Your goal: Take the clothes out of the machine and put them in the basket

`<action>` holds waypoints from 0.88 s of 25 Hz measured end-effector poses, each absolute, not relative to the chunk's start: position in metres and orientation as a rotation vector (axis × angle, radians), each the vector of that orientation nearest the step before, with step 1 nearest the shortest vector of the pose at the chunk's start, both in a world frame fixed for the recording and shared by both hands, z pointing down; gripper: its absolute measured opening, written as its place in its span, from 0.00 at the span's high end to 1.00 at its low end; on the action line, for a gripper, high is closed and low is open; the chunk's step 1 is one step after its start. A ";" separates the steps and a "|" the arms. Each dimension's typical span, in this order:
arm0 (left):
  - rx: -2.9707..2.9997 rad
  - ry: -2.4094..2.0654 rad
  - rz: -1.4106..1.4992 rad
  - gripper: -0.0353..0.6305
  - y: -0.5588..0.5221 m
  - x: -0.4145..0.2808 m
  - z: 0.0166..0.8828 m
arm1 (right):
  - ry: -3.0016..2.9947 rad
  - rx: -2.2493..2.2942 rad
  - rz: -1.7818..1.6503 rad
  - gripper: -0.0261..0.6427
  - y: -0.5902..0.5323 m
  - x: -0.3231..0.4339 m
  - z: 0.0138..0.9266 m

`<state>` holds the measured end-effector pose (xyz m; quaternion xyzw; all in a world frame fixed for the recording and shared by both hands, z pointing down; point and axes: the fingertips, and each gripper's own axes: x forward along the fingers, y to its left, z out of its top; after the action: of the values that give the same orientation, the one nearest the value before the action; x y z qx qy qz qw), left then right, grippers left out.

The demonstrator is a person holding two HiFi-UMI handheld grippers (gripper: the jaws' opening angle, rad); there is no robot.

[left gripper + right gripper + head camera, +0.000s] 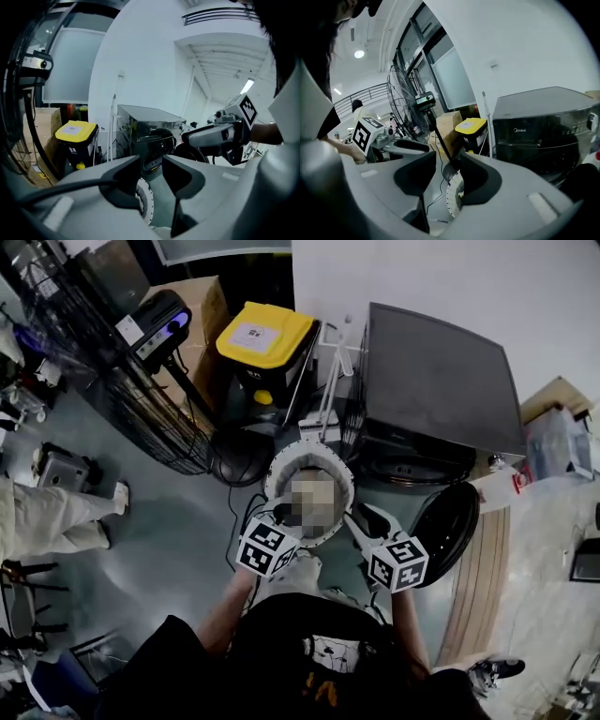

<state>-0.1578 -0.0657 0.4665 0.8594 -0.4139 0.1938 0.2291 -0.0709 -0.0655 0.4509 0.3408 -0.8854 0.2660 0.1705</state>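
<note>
- Left claw [281,515]: I see it released. In the left gripper view its two dark jaws stand apart [151,161], with only floor and the far machine showing through the gap.
- Right claw [361,518]: also released. In the right gripper view the jaws are parted [447,161] and nothing sits between them. Both claws hang side by side above the near edge of the basket, each pointing forward and downward.
- Dark grey, box-shaped front-loading washing machine [441,381]: it stands on the far right against the white wall.
- Tall black wire-cage fan [141,399]: it is at the far left, well apart from the machine.
- Black bin with a yellow lid [265,334]: it is far from me, between the fan and the machine.
- Round dark machine door [448,526]: it is swung open towards the near right, just right of the right claw.
- Round white perforated laundry basket [274,474]: it rests on the grey floor directly in front of the machine, left of the open door and just beyond both claws.
- Clothes: I cannot make out what lies inside the basket, and neither claw carries any cloth.
- Brown cardboard box [202,306]: it is at the far left, just left of the bin.
</note>
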 end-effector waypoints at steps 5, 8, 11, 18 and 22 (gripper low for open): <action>2.360 -1.217 0.465 0.73 -0.040 -0.134 0.440 | -2.588 0.911 0.693 0.71 -0.042 -0.056 0.429; 2.353 -1.266 0.449 0.73 -0.021 -0.119 0.431 | -2.630 0.897 0.655 0.72 -0.028 -0.042 0.418; 2.330 -1.318 0.419 0.73 0.000 -0.108 0.421 | -2.664 0.873 0.635 0.73 -0.010 -0.029 0.412; 2.315 -1.400 0.346 0.73 0.052 -0.087 0.394 | -2.733 0.825 0.577 0.79 0.031 -0.005 0.394; 2.301 -1.453 0.300 0.75 0.076 -0.080 0.386 | -2.766 0.803 0.552 0.83 0.053 0.001 0.387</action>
<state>-0.0799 0.0756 0.3857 0.8233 -0.5199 0.1072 0.2008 0.0007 0.0532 0.3865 0.2722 -0.9381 0.1872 0.1042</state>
